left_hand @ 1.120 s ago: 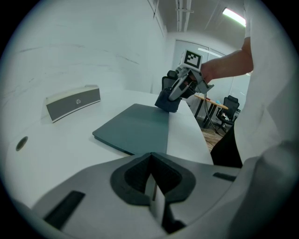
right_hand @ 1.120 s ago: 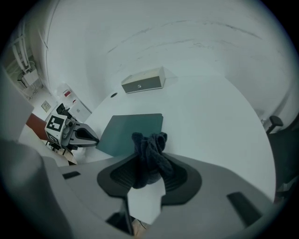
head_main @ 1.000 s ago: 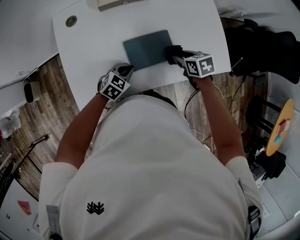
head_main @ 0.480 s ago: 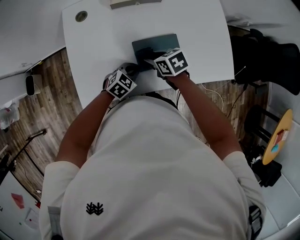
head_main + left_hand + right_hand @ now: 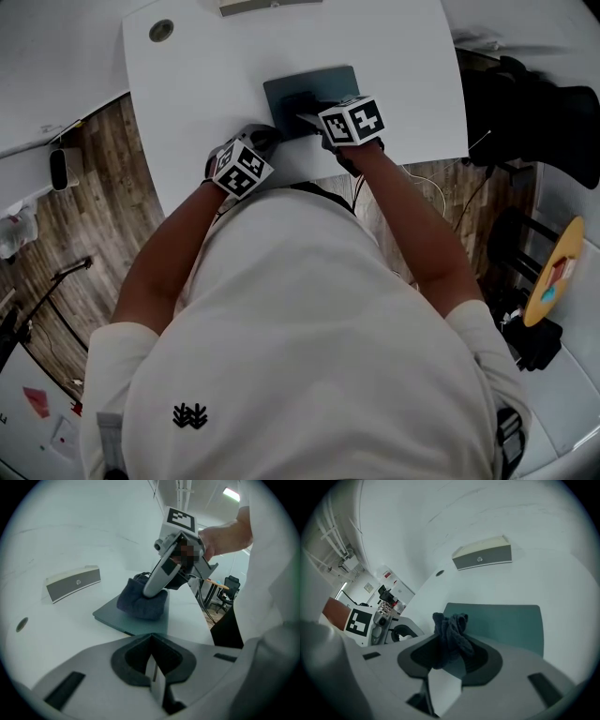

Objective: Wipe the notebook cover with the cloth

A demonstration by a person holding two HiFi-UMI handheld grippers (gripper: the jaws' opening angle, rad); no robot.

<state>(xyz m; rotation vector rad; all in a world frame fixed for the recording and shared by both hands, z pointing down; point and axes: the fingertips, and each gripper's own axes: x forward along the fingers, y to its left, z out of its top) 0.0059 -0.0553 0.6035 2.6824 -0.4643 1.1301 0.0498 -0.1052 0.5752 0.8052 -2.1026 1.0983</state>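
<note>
One cloth (image 5: 450, 629) sits clamped in our right gripper (image 5: 447, 656) atop the notebook (image 5: 508, 623), while our left gripper (image 5: 151, 667) (jaws together, empty) hovers nearby.

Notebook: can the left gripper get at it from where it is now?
Probably yes. The left gripper, jaws shut and empty, sits just off the near corner of the notebook, with only bare table between. The right gripper holds the cloth on the cover, but the near edge is free.

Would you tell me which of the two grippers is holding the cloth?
The right gripper: its jaws are shut on the dark cloth, which rests on the teal notebook. The left gripper has its jaws together with nothing between them.
</note>
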